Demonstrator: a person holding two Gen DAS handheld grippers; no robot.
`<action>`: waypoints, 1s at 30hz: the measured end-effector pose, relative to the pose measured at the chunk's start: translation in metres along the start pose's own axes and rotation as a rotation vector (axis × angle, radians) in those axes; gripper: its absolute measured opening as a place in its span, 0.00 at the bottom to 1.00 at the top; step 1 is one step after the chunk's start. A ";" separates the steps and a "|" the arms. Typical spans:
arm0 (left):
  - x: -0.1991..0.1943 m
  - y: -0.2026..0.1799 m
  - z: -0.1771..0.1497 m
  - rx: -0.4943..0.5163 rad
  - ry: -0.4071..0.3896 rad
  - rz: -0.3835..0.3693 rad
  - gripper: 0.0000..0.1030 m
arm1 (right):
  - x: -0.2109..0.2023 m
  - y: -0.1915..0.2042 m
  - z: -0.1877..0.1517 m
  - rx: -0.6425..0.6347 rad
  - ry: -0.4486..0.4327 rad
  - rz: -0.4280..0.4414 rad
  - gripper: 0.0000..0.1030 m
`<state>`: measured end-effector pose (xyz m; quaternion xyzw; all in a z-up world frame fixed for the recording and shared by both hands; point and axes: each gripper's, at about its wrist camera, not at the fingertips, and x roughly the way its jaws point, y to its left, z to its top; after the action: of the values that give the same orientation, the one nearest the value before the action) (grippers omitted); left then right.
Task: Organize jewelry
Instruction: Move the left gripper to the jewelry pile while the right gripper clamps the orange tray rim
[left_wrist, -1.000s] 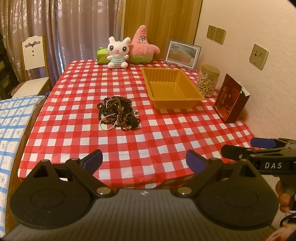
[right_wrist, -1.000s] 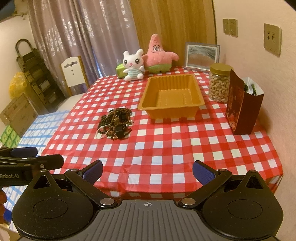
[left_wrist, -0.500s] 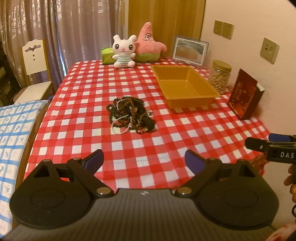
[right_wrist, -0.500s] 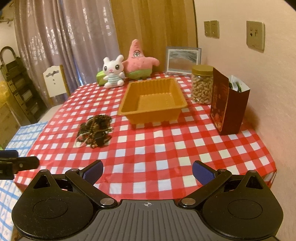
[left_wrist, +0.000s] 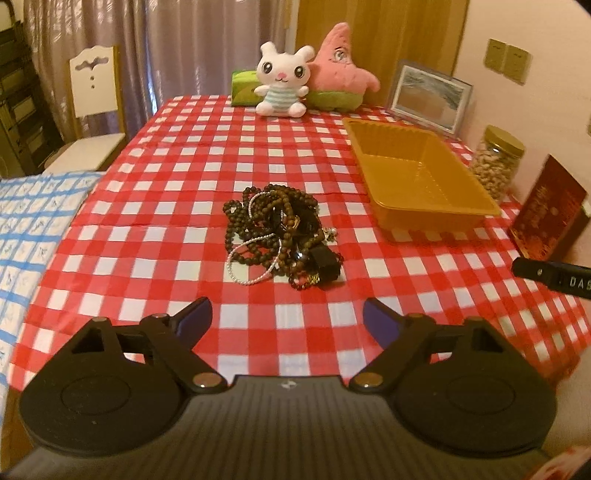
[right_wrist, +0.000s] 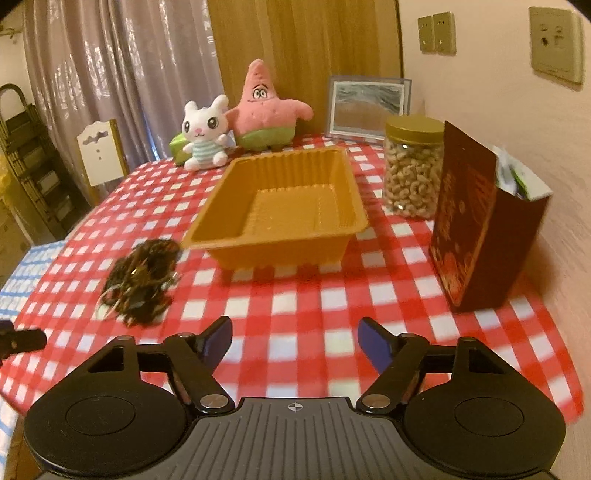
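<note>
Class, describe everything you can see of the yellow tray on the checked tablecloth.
The yellow tray is a shallow rectangular tub that looks like thin moulded plastic, with ribbed walls, a flared rim and a textured floor. It sits upright and empty on the red-and-white tablecloth, right of the jewelry pile and apart from it. Neither gripper touches it.

Jewelry pile (left_wrist: 282, 236) on table (left_wrist: 155, 236), left of tray (left_wrist: 421, 181); jar (left_wrist: 496, 162) right of tray
</note>
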<state>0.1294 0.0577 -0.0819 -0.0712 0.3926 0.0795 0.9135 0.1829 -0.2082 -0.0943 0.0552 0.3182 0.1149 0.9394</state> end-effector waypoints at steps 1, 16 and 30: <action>0.006 -0.002 0.002 -0.007 0.003 0.003 0.85 | 0.007 -0.004 0.004 0.007 -0.001 0.000 0.72; 0.072 -0.021 0.029 -0.065 0.048 0.068 0.84 | 0.090 -0.055 0.039 0.247 -0.198 -0.097 0.70; 0.102 -0.023 0.037 -0.071 0.068 0.121 0.80 | 0.144 -0.065 0.041 0.284 -0.212 -0.072 0.37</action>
<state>0.2298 0.0512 -0.1295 -0.0825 0.4238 0.1461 0.8901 0.3309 -0.2365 -0.1574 0.1874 0.2322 0.0285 0.9540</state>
